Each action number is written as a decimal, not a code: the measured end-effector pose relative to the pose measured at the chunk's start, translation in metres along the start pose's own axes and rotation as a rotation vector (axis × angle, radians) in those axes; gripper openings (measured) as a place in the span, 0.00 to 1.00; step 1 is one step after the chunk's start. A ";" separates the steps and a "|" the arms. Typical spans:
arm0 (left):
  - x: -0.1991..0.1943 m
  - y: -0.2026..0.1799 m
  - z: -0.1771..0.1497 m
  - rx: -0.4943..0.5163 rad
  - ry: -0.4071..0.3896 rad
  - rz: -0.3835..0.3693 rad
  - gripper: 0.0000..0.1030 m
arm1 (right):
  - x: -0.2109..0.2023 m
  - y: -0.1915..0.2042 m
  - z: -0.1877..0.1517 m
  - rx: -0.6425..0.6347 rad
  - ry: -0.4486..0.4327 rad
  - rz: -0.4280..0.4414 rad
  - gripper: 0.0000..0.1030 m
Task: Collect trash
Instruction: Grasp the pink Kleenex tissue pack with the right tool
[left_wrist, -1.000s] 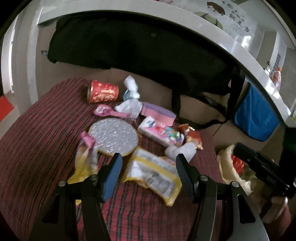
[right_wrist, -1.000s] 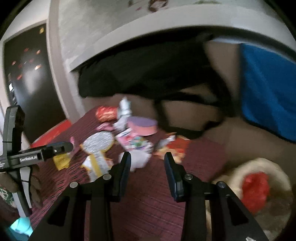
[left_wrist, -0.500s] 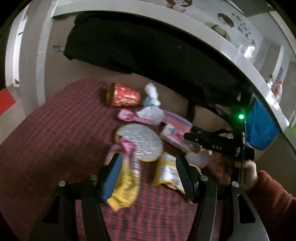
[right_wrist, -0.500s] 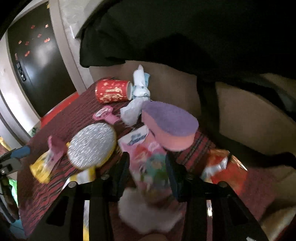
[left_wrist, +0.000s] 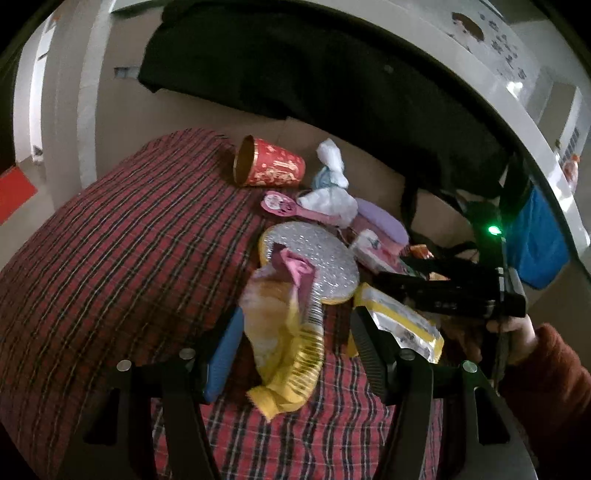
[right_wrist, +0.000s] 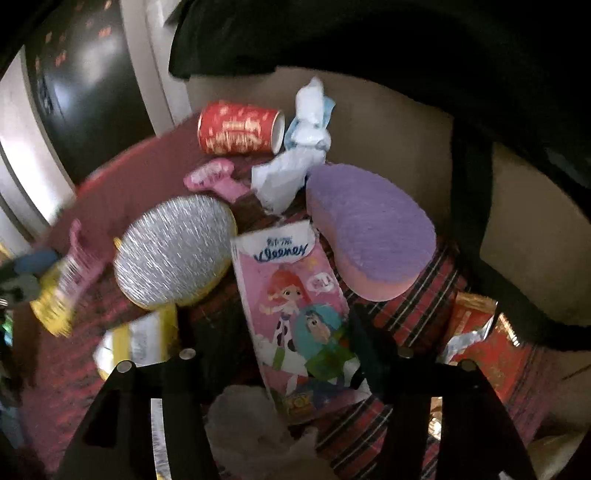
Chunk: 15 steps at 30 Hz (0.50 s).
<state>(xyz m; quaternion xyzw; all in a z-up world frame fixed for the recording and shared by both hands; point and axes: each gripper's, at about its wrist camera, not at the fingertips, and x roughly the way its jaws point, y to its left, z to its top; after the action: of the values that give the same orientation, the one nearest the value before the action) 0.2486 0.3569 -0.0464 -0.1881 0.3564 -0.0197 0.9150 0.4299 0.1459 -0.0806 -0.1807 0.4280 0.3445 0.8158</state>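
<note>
Left gripper (left_wrist: 295, 343): jaws spread wide, a crumpled yellow wrapper (left_wrist: 286, 354) with a pink end between them; contact with the pads unclear through blur, so grip cannot be confirmed. Right gripper (right_wrist: 280, 365): jaws apart, low over a pink tissue pack (right_wrist: 295, 310) and a white wad (right_wrist: 255, 424); neither visibly clamped. Trash lies on the red plaid cloth (left_wrist: 110, 258): silver disc (left_wrist: 314, 262) behind the wrapper, red cup (left_wrist: 269, 168) on its side farther back, white crumpled paper (left_wrist: 328, 195) beside it, purple sponge (right_wrist: 369, 229) touching the pack's far end, yellow-white packet (left_wrist: 402, 325) right of the left gripper.
</note>
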 end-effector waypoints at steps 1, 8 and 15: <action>0.000 -0.003 -0.001 0.010 -0.002 0.003 0.59 | 0.005 0.004 0.002 -0.030 0.016 -0.035 0.57; -0.009 -0.013 0.002 -0.006 -0.012 -0.047 0.59 | -0.013 -0.019 0.006 0.165 -0.039 0.051 0.43; -0.002 -0.044 0.021 0.007 -0.033 -0.177 0.59 | -0.080 -0.020 -0.010 0.187 -0.192 0.017 0.43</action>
<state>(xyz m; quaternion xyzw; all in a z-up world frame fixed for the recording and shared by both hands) 0.2649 0.3237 -0.0155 -0.2160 0.3233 -0.0988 0.9160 0.4071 0.0934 -0.0209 -0.0663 0.3796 0.3255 0.8634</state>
